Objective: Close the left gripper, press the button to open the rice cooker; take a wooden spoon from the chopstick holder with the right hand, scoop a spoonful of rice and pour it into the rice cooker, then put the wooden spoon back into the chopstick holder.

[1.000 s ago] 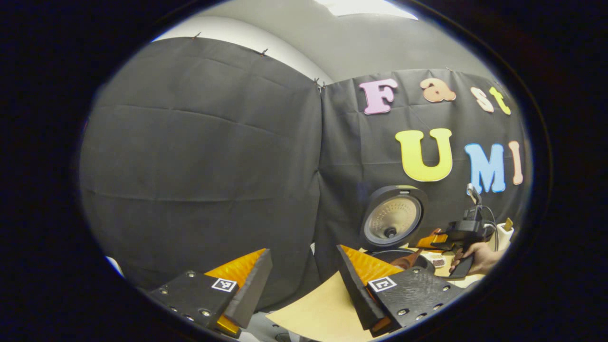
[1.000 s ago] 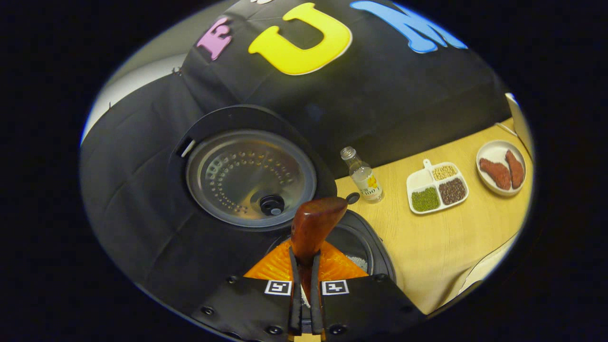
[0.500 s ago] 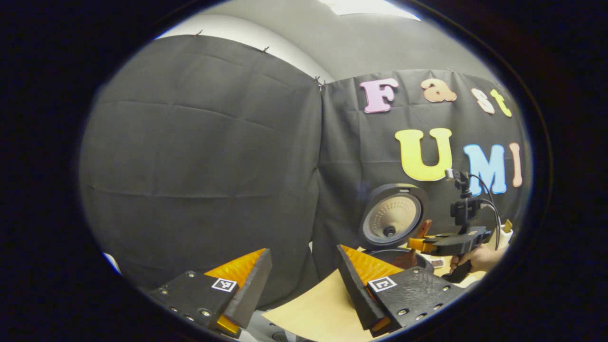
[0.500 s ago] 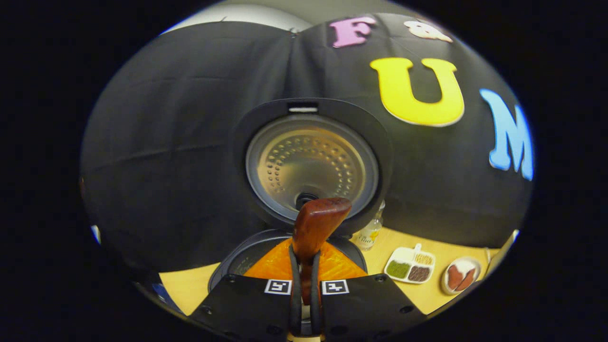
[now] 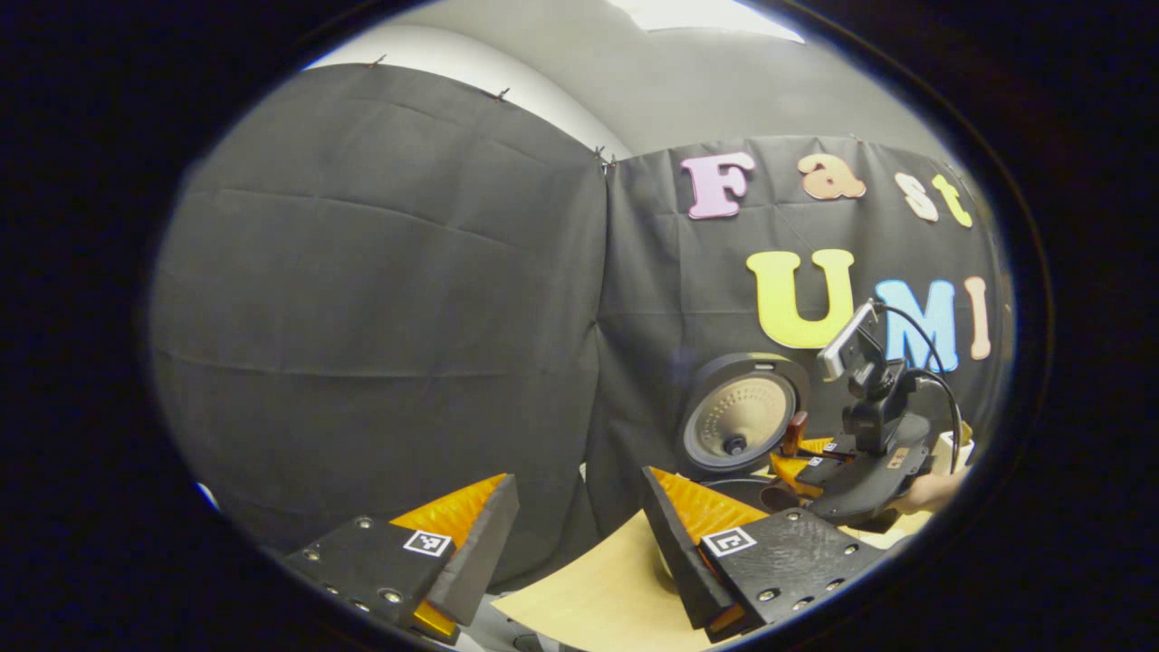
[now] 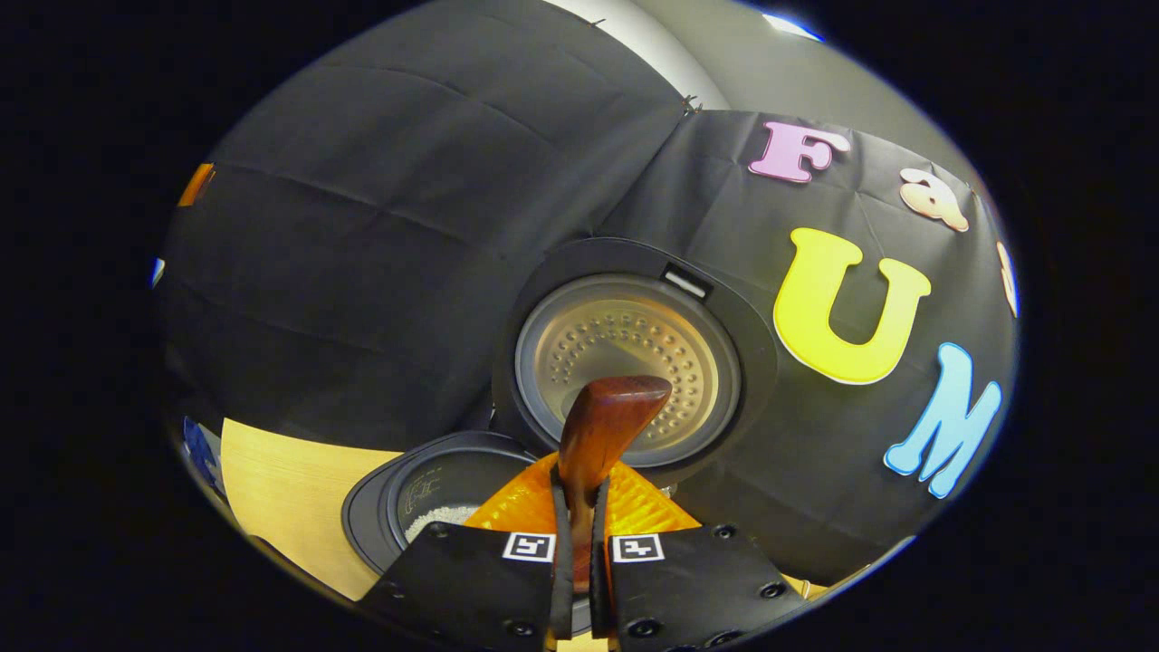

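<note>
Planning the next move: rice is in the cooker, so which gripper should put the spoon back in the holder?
Right. The right gripper is shut on the wooden spoon above the open cooker; the left gripper is open, holding nothing.

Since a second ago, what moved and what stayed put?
The right gripper, shut on the spoon, tipped up and swung away from the cooker's pot. Its view climbed from the table with the bottle and dishes to the open lid and cloth wall; the pot slid to the lower left. The left gripper stayed open and idle, off to the side.
</note>
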